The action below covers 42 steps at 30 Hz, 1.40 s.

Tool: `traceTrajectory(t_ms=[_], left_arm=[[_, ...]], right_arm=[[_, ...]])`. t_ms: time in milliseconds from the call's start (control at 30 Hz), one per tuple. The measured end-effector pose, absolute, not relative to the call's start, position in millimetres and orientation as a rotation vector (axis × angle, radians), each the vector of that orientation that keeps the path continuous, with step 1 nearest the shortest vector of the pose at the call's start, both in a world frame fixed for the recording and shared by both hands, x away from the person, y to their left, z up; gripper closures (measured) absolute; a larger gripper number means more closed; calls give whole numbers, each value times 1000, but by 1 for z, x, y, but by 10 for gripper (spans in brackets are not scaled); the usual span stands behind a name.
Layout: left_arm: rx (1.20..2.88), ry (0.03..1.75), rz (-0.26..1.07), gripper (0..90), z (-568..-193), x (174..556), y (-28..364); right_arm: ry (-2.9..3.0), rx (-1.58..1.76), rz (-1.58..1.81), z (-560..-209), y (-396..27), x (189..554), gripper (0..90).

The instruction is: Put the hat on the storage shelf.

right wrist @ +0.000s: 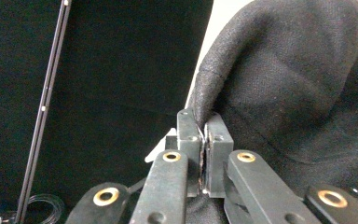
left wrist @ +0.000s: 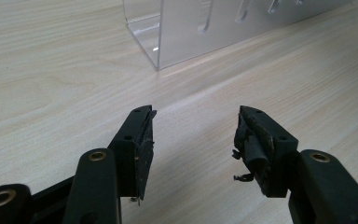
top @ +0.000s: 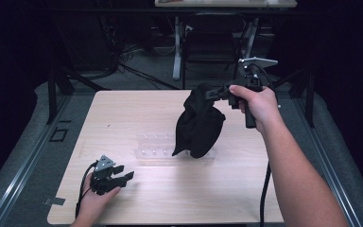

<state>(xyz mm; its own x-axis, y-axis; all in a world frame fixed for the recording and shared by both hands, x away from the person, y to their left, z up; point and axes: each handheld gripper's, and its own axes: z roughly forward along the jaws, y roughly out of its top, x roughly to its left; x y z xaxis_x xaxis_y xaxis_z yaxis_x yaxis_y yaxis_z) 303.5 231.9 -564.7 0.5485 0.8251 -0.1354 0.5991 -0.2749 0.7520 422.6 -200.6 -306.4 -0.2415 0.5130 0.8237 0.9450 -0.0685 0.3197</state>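
my right gripper [top: 216,92] has its fingers [right wrist: 189,140] pinched tight on a fold of the black cloth [top: 197,124], which hangs bunched above the far middle of the bench [top: 123,109], its low end over the clear plastic rack [top: 153,147]. my left gripper [top: 123,173] rests low at the near left, fingers [left wrist: 137,140] spread wide with nothing between them.

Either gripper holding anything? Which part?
Right gripper pinches the black cloth by an upper edge fold; it hangs over the table. Left gripper open, holding nothing.
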Motion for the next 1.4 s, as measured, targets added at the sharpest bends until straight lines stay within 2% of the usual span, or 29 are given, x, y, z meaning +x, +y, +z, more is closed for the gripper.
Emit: traceTrajectory(t_ms=[433,1067,1400], left_arm=[[1990,1086,378,465,-555,301,218],[1985,858,414,498,-513,304,164],[1990,820,437,537,-495,311,140]], right_arm=[[-1761,-1583,-1244,-312,-200,433,879],[-1737,-1519,-1278,-317,-174,436,878],[-1725,-1490,-1294,-320,-163,438,877]])
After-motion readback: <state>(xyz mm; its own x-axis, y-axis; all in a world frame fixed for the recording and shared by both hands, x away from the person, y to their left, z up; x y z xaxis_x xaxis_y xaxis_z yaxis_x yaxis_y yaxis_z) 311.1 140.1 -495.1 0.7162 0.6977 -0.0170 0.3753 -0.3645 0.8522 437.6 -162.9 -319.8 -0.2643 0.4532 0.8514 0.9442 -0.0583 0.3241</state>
